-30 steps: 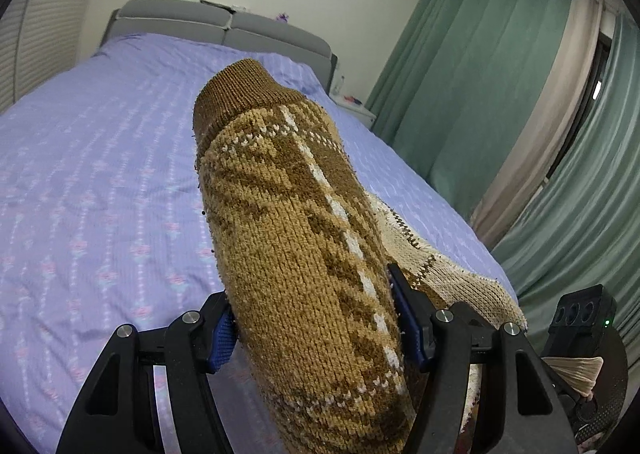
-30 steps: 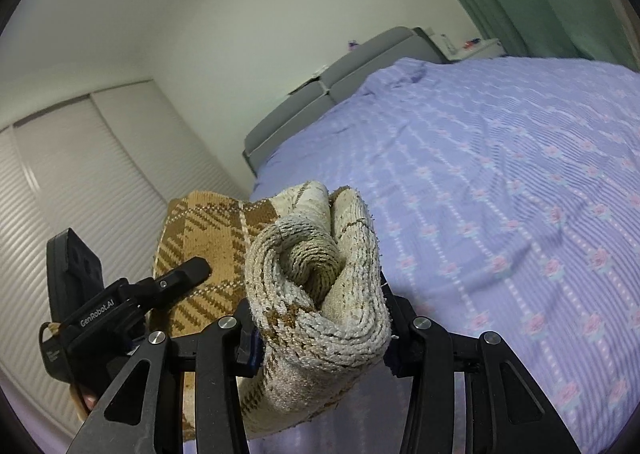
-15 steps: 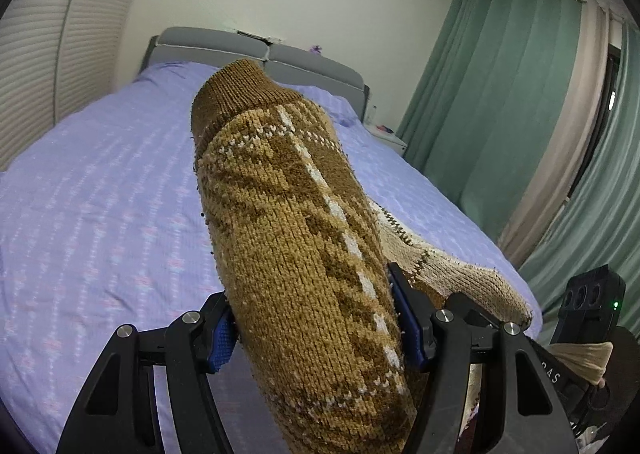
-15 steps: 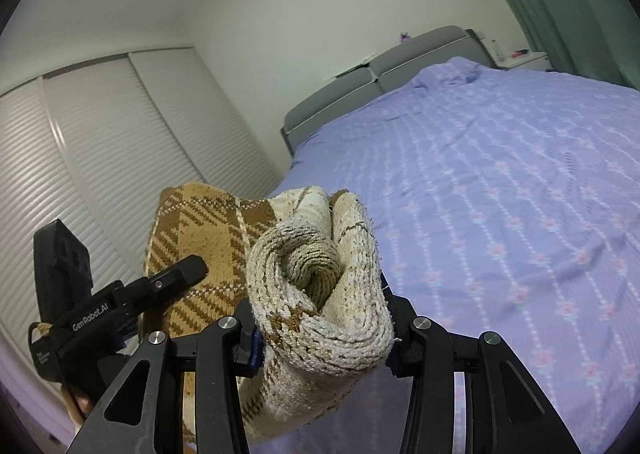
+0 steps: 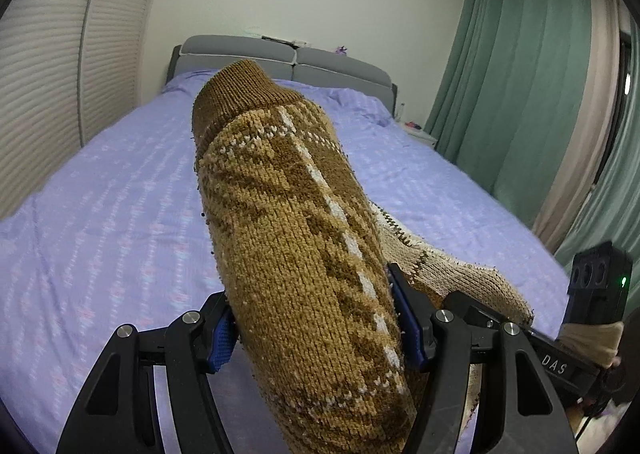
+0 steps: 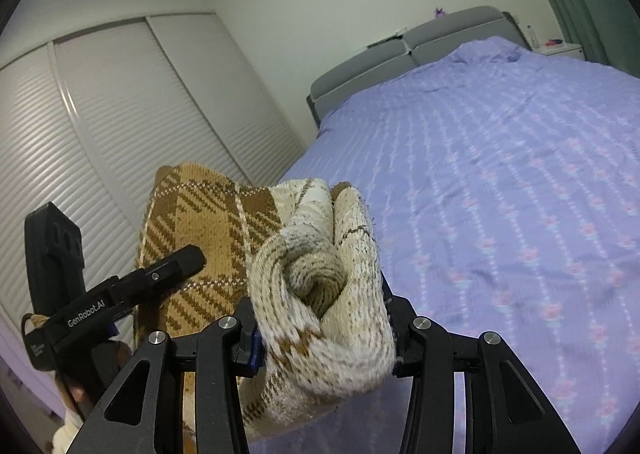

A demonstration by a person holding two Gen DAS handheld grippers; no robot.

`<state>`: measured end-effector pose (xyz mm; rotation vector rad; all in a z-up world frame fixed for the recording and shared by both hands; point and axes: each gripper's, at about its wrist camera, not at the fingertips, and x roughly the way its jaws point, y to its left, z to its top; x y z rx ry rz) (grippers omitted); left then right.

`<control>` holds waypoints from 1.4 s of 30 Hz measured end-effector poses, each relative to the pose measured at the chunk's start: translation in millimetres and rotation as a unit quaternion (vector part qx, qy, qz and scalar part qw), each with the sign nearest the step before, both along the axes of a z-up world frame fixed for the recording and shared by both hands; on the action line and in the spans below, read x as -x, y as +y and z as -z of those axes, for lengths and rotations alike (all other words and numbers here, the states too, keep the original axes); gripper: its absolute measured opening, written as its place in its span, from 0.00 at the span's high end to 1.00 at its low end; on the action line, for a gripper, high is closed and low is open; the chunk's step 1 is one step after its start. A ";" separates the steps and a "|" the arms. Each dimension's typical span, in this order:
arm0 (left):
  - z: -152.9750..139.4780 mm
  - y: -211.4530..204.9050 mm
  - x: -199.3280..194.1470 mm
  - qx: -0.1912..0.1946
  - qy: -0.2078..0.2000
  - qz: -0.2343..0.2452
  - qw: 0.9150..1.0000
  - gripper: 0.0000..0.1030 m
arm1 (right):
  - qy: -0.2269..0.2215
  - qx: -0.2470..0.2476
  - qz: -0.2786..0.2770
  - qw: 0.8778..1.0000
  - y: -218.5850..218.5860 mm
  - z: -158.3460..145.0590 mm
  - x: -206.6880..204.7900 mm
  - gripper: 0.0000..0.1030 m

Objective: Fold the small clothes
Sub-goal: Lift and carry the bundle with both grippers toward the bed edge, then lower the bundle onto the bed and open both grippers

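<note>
A folded knit sweater, brown and cream plaid, hangs in the air over the foot of the bed, held between both grippers. My left gripper is shut on its thick brown end, whose ribbed hem points toward the headboard. My right gripper is shut on the rolled cream end. In the right wrist view the brown part stretches left to a left gripper finger. The sweater's underside is hidden.
The bed with a lilac flowered cover fills the space ahead, with a grey headboard at its far end. White slatted wardrobe doors run along the left. Green curtains and a nightstand stand on the right.
Both grippers have carried the sweater sideways toward the wardrobe side of the bed. More of the slatted doors now shows. Both grips look the same.
</note>
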<state>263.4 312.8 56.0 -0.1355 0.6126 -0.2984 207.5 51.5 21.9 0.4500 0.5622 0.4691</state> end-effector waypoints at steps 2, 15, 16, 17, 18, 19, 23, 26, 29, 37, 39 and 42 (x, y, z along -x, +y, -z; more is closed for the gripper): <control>4.6 16.0 -5.2 -0.013 -0.003 0.000 1.000 0.37 | 0.006 0.004 -0.011 1.000 18.5 3.9 -9.3 0.57; 45.4 121.9 -58.2 0.003 0.028 -0.010 1.000 0.38 | 0.031 0.017 -0.057 0.998 136.0 37.1 -65.2 0.61; 47.2 127.3 -62.7 -0.003 0.029 -0.004 1.000 0.38 | 0.030 0.021 -0.058 0.998 144.3 39.8 -68.6 0.61; 47.7 130.7 -65.0 -0.007 0.029 -0.001 1.000 0.38 | 0.032 0.023 -0.059 0.998 152.4 42.9 -73.3 0.61; 49.6 136.0 -69.8 -0.013 0.029 0.007 0.999 0.39 | 0.033 0.024 -0.061 0.997 160.7 46.1 -76.0 0.61; 51.0 140.0 -74.7 -0.022 0.031 0.015 0.999 0.39 | 0.034 0.028 -0.061 0.997 169.5 49.5 -77.2 0.61; 67.0 153.0 -98.0 -0.065 0.047 0.038 0.996 0.39 | 0.041 0.041 -0.059 0.997 193.3 65.3 -85.8 0.61; 86.8 159.4 -111.6 -0.103 0.075 0.039 0.991 0.39 | 0.071 0.041 -0.067 0.994 205.8 85.3 -92.4 0.61; 104.3 164.5 -116.1 -0.137 0.098 0.035 0.985 0.39 | 0.087 0.043 -0.075 0.992 214.2 103.2 -94.3 0.61; 123.3 182.0 -108.4 -0.143 0.124 -0.016 0.982 0.26 | 0.125 0.010 -0.097 0.987 204.7 118.3 -103.7 0.52; 119.2 188.1 -101.4 -0.137 0.122 -0.041 0.982 0.26 | 0.117 0.008 -0.097 0.988 196.0 116.1 -101.1 0.42; 97.6 198.5 -76.4 -0.124 0.092 -0.092 0.984 0.22 | 0.102 0.014 -0.101 0.989 188.1 112.0 -103.0 0.42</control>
